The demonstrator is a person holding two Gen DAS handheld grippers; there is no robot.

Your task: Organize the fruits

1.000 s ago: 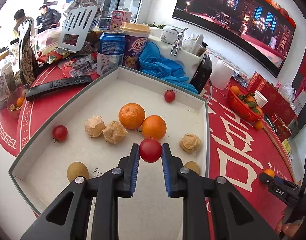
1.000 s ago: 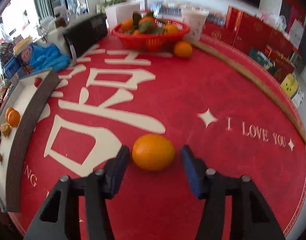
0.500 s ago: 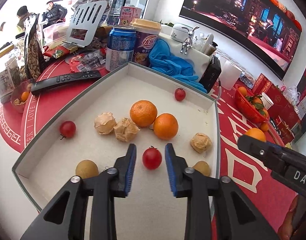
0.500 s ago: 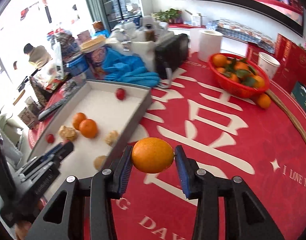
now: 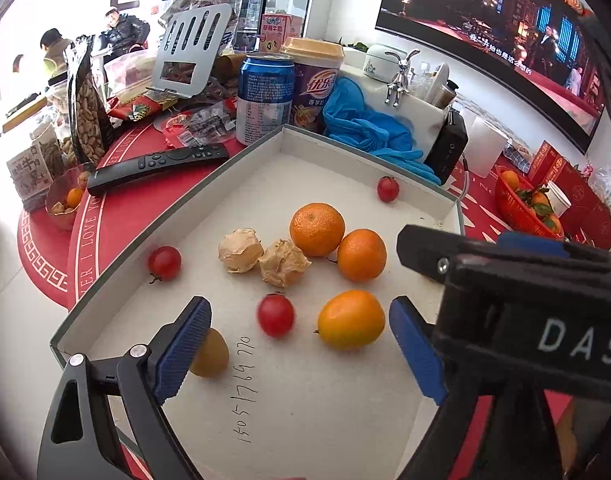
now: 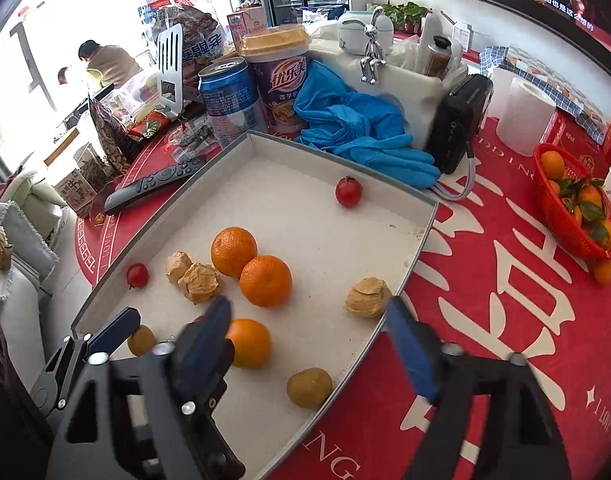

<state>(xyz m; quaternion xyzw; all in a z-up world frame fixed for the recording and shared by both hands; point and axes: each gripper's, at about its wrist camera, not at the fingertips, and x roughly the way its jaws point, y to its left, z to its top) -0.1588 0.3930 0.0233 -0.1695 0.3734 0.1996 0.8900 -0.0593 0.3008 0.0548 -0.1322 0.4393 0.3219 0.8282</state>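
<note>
A white shallow tray [image 5: 241,160] with a grey rim holds the fruit. My left gripper [image 5: 297,344] hovers over its near end, jaws opening wide. A cherry tomato [image 5: 276,315] and an orange [image 5: 351,319] lie on the tray floor between its fingers, touched by neither pad. My right gripper [image 6: 309,340] hangs over the tray's right rim [image 6: 417,248], jaws also opening, with nothing in them. That same orange [image 6: 247,343] rests just beside its left finger. Two more oranges [image 5: 317,229], husked fruits [image 5: 240,250], other tomatoes [image 5: 164,263] and brown fruits [image 6: 309,387] are scattered in the tray.
A red basket of tangerines [image 6: 573,208] stands at the right on the red cloth. Behind the tray are a remote [image 5: 157,162], a blue can [image 5: 265,96], a purple cup [image 6: 283,80], blue gloves [image 6: 357,132] and a black box [image 6: 457,124].
The left gripper let go of the cherry tomato, which now lies on the tray. The right gripper carried an orange from the red cloth to the tray and released it. Both jaws opened wide.
</note>
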